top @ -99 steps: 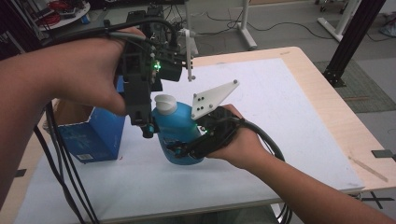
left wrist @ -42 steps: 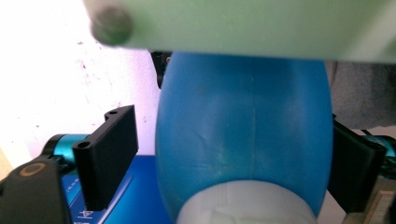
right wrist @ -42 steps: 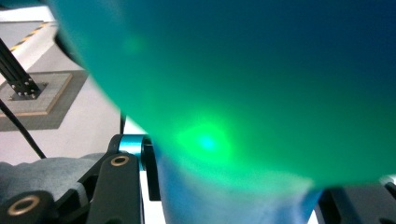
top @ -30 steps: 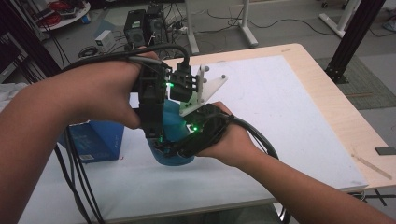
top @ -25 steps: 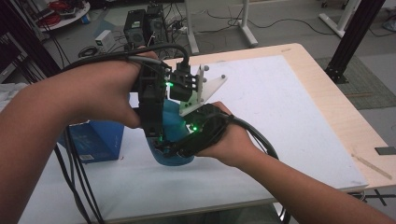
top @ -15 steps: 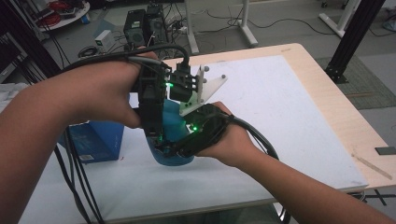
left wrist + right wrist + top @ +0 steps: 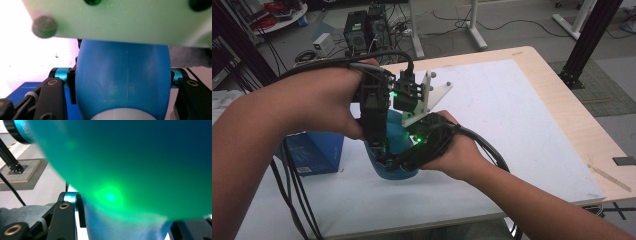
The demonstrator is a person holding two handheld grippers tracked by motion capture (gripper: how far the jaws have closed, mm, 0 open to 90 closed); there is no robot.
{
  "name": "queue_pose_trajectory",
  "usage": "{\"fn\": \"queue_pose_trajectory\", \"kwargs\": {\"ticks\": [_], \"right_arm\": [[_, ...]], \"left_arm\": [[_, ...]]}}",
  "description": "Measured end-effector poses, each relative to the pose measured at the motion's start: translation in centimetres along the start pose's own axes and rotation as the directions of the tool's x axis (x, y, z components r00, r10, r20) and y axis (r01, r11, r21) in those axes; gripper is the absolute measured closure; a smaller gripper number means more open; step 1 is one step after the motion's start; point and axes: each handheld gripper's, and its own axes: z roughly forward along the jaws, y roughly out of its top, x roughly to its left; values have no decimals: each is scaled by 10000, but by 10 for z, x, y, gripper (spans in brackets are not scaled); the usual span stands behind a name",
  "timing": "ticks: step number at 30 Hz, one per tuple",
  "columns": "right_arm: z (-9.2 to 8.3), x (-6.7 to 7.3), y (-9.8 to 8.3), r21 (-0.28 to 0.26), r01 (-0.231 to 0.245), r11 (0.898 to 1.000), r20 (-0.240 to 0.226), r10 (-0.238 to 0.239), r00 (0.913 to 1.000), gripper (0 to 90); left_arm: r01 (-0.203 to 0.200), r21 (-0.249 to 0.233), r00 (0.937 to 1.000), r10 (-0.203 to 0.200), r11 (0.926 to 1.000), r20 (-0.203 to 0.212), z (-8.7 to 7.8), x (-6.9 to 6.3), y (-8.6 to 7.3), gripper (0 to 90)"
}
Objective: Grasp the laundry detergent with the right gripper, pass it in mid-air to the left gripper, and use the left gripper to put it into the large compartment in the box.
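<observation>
between both jaw pairs sits the blue bottle (image 7: 123, 85) (white cap toward the camera): left gripper (image 7: 374, 135) just closed on it, right gripper (image 7: 412, 152) clamped.

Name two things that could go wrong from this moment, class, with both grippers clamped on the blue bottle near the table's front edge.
1. The left gripper, its jaws just closed, and the right gripper squeeze the same blue bottle; its rounded sides might slip or dent.
2. The blue box sits close beside it on the table; a careless swing could knock it.
</observation>
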Motion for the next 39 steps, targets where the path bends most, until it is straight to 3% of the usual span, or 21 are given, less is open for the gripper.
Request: {"fn": "queue_pose_trajectory", "kwargs": {"ticks": [12, 20, 24, 30, 34, 35, 37, 39], "right_arm": [[-2, 1, 1, -113, 90, 9999, -47, -91, 9999, 434], [-17, -2, 0, -3, -92, 10000, 191, 92, 9998, 238], [-30, -3, 2, -193, -54, 9998, 352, 61, 9994, 220], [-48, -11, 2, -128, -69, 9999, 1049, 82, 9945, 190], [-59, -16, 6, -24, -118, 9999, 1948, 121, 9808, 207], [-62, -18, 7, 6, -173, 9999, 1864, 168, 9823, 279], [-68, -20, 9, -136, -226, 9997, 2087, 249, 9777, 254], [-71, -21, 11, 46, -441, 9990, 2295, 419, 9724, 230]], "left_arm": [[136, -300, 9999, -138, 9995, -71, -4, -2, -2, 401], [449, -585, 9990, -446, 9973, 76, -14, 3, -12, 400], [753, -542, 9971, -749, 9957, 91, -19, 8, -21, 400], [1163, -498, 9932, -1167, 9920, -38, -28, 14, -34, 399], [1633, -606, 9866, -1631, 9847, 81, -36, 21, -46, 398], [1759, -657, 9844, -1755, 9822, 124, -38, 22, -49, 398], [1970, -701, 9804, -1965, 9779, 143, -44, 25, -56, 398], [2147, -740, 9767, -2144, 9739, 124, -47, 26, -60, 398]]}}
